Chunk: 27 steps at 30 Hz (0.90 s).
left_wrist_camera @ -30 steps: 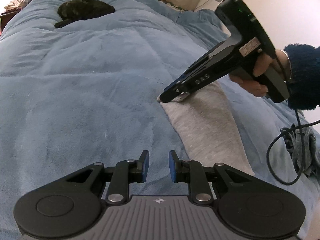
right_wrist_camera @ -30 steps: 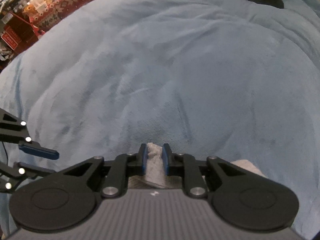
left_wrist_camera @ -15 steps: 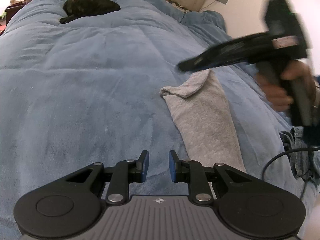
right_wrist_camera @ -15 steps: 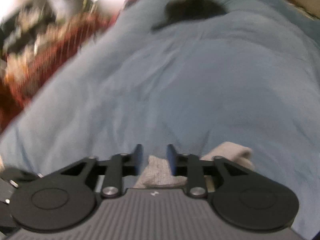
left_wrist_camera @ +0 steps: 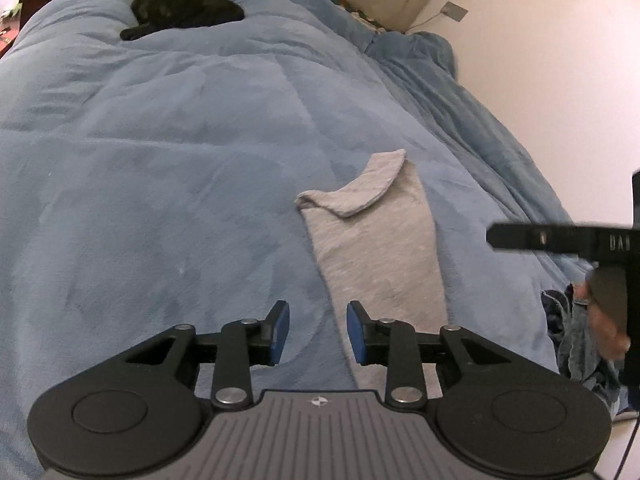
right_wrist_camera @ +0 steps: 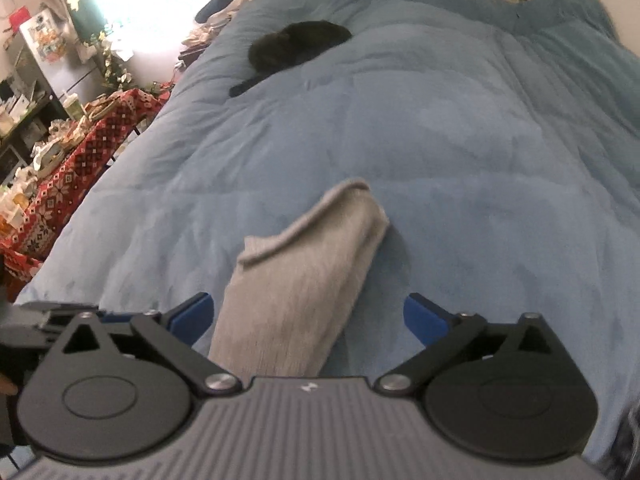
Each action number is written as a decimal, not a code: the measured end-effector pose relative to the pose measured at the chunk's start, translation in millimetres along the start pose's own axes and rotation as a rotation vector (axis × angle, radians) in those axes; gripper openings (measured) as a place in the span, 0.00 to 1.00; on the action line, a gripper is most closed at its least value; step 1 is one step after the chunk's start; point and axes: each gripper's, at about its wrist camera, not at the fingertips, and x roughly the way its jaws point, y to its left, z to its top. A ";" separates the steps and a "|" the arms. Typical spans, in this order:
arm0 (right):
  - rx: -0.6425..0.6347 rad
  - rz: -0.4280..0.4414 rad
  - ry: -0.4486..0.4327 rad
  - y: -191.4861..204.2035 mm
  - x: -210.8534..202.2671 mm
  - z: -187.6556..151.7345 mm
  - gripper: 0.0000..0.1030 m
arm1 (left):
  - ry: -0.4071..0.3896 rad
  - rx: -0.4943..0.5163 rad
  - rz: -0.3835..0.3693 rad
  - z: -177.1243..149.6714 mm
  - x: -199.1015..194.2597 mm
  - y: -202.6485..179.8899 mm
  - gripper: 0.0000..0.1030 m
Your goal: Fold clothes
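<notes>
A long grey garment [left_wrist_camera: 376,248] lies folded in a strip on the blue duvet [left_wrist_camera: 160,160], its far corner turned back as a flap. My left gripper [left_wrist_camera: 318,320] hovers at the strip's near left edge, its jaws opening, with only duvet and the cloth's edge below the gap and nothing pinched. In the right wrist view the same grey garment [right_wrist_camera: 304,280] runs under my right gripper [right_wrist_camera: 310,314], whose jaws are opening wide above it without touching. The right gripper [left_wrist_camera: 520,236] also shows at the right edge of the left wrist view, held by a hand.
A black cat [left_wrist_camera: 184,10] lies curled at the far end of the bed. A crumpled denim piece [left_wrist_camera: 576,332] sits at the bed's right edge by the wall. A cluttered table with a red patterned cloth [right_wrist_camera: 80,160] stands left of the bed.
The right gripper let go of the grey garment's far corner, opened wide and drew back to the right and up. The released corner now lies as a flap. The left jaws widened slightly.
</notes>
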 end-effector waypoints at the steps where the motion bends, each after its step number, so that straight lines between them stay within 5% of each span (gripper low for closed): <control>1: 0.008 -0.020 -0.012 -2.8 -3.0 -5.7 0.99 | -0.006 0.023 0.000 0.5 -0.5 -4.4 0.31; 3: -0.011 -0.055 -0.080 -7.5 -10.5 -17.0 0.99 | -0.020 0.067 0.002 1.6 -1.5 -13.1 0.38; 5: -0.061 -0.066 -0.167 -8.3 -17.6 -26.4 0.99 | -0.042 0.090 0.012 2.9 -2.7 -19.8 0.56; 10: -0.059 -0.072 -0.177 -14.6 -19.1 -34.5 0.99 | -0.122 0.068 0.014 10.9 -7.2 -27.7 0.84; 14: 0.006 -0.057 -0.194 -20.8 -15.1 -36.5 0.99 | -0.205 0.074 0.001 16.7 -8.9 -31.4 0.86; 17: 0.015 -0.036 -0.187 -20.5 -1.8 -34.5 0.79 | -0.225 0.084 0.053 21.4 -7.6 -40.7 0.86; 18: 0.007 -0.048 -0.173 -18.9 3.3 -33.4 0.64 | -0.216 0.087 0.070 23.0 -5.6 -43.8 0.86; 19: -0.002 -0.062 -0.161 -17.8 8.4 -32.4 0.37 | -0.202 0.092 0.088 24.6 -2.7 -46.8 0.84; 21: 0.002 -0.050 -0.145 -17.4 21.4 -27.7 0.07 | -0.177 0.101 0.097 26.2 6.4 -51.4 0.66; 23: 0.003 -0.026 -0.157 -14.8 31.2 -22.0 0.06 | -0.157 0.088 0.077 28.2 18.2 -51.3 0.17; 25: 0.002 -0.002 -0.172 -11.9 40.4 -16.3 0.03 | -0.160 0.051 0.066 30.0 29.1 -46.5 0.02; 27: -0.020 0.009 -0.186 -3.8 47.4 -11.0 0.03 | -0.172 0.030 0.043 32.5 39.5 -45.3 0.02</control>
